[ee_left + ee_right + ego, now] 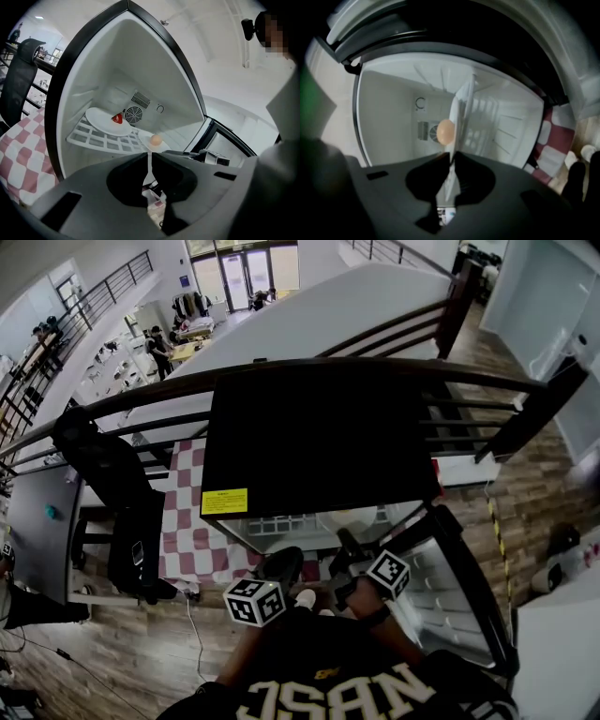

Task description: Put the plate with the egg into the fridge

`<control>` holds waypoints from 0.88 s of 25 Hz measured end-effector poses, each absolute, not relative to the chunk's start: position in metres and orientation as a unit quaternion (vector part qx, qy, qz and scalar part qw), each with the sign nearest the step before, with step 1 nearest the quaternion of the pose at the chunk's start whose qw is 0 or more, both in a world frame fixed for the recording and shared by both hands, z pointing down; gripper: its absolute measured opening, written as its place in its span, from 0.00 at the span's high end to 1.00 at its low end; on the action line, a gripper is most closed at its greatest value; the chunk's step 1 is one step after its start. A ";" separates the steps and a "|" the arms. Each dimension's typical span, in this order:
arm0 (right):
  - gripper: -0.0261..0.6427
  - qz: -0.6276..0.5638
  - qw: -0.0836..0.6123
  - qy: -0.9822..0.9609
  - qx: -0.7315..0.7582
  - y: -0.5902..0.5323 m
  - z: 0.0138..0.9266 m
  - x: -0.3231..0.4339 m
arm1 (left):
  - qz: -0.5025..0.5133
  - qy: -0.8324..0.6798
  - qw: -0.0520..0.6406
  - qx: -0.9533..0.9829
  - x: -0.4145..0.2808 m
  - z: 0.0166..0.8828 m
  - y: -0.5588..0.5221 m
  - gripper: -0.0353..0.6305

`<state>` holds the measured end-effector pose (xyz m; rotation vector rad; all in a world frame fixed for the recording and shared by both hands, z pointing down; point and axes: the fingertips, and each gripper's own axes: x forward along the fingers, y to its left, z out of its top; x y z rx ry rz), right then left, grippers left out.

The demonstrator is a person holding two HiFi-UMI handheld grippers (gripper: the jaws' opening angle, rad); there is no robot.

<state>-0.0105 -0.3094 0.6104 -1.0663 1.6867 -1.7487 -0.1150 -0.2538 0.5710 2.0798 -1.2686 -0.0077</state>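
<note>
Left gripper view: left gripper [150,157] is clamping the plate [146,139] by its rim, egg [156,139] sitting just beyond its jaws, fridge [93,70] standing open ahead; right gripper [453,157] is pinching the same plate.

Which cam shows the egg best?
Right gripper view: the egg is largest there, whole, against the edge-on plate. Left gripper view shows it small, sitting on the plate. Head view: egg can't be made out.

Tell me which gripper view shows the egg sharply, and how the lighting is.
Left gripper view: sharp, fridge interior evenly bright, egg clear on its plate. Right gripper view: soft focus, dark vignette at top, the egg a blurred blob. Head view: heavy fisheye bowing the railing, fridge top near black.
</note>
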 end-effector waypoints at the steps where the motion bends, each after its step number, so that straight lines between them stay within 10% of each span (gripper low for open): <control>1: 0.89 -0.639 0.242 0.615 -0.392 -0.313 0.610 -0.010 | -0.003 -0.488 0.346 0.801 -0.116 0.571 -0.255 0.87; 16: 0.89 -0.627 0.222 0.623 -0.411 -0.353 0.599 -0.009 | -0.016 -0.491 0.362 0.792 -0.121 0.571 -0.262 0.87; 22: 0.88 -0.603 0.116 0.669 -0.418 -0.345 0.602 -0.017 | -0.012 -0.492 0.363 0.792 -0.120 0.574 -0.255 0.87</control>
